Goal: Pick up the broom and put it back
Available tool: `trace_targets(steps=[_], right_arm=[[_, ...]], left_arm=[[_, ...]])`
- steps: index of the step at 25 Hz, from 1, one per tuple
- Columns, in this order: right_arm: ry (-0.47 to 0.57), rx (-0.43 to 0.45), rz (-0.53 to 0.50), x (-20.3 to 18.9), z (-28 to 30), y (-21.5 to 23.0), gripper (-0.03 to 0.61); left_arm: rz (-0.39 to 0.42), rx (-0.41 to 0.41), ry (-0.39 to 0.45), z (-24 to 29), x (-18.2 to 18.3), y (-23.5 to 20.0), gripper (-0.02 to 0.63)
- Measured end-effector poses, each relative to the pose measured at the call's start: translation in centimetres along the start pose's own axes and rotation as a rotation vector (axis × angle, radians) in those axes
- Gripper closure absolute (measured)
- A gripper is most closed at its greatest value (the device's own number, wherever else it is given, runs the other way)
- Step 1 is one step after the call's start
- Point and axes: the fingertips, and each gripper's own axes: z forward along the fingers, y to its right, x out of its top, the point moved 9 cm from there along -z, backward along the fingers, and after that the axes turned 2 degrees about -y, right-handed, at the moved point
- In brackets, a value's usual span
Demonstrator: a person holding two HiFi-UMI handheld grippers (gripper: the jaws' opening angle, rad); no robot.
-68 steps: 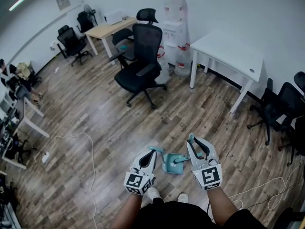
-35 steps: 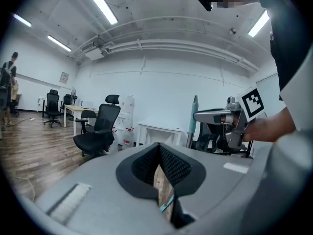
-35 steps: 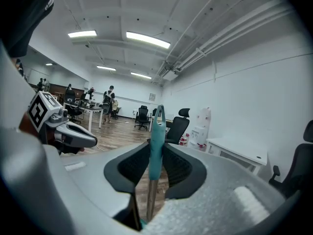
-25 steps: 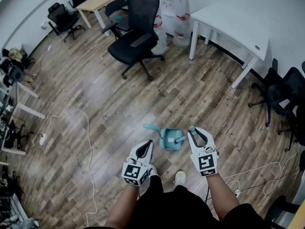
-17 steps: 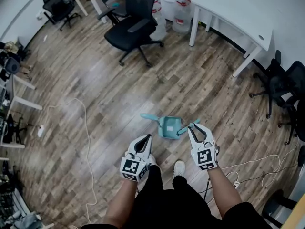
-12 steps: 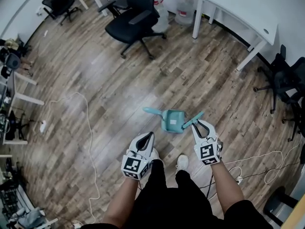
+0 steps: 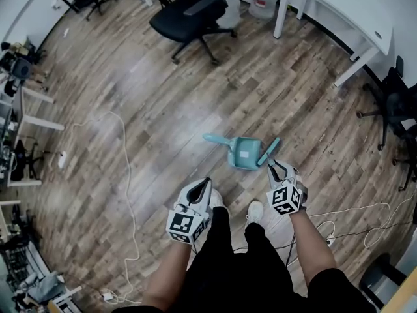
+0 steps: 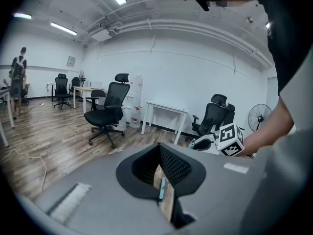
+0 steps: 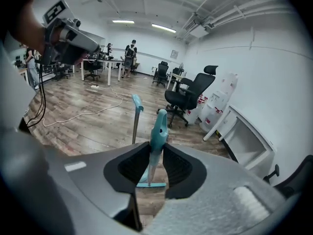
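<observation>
A teal dustpan (image 7: 244, 154) stands on the wood floor just ahead of the person's shoes (image 7: 254, 210), its long handle (image 7: 215, 139) reaching left. The small teal broom's handle (image 7: 268, 151) slants up from the pan's right side. My right gripper (image 7: 277, 167) is shut on that handle. In the right gripper view the broom handle (image 9: 159, 126) runs between my right gripper's (image 9: 155, 155) pads, the brush head low behind them and the dustpan handle (image 9: 135, 119) upright just left. My left gripper (image 7: 206, 185) hangs shut and holds nothing, left of the pan.
A black office chair (image 7: 192, 8) and a white table (image 7: 352, 5) stand farther off. More chairs (image 7: 397, 90) are at the right edge. A white cable (image 7: 127, 175) snakes over the floor at the left, and other cables (image 7: 352, 214) lie to the right.
Both grippers have sunk toward the floor, the right one much more. The broom handle has swung more upright with the right gripper. The head view has tipped down over the dustpan.
</observation>
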Motion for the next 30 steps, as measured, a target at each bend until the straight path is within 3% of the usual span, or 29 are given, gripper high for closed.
trace_targets(steps=[18, 30], right_arm=[[-0.025, 0.141, -0.123, 4.9, 5.9, -2.0, 0.489], [-0.023, 0.178, -0.136, 8.5, 9.9, -3.0, 0.489]], left_arm=[[-0.064, 0.088, -0.008, -1.6, -2.4, -2.2, 0.595], [-0.12, 0.141, -0.042, -3.5, -5.0, -3.9, 0.595]])
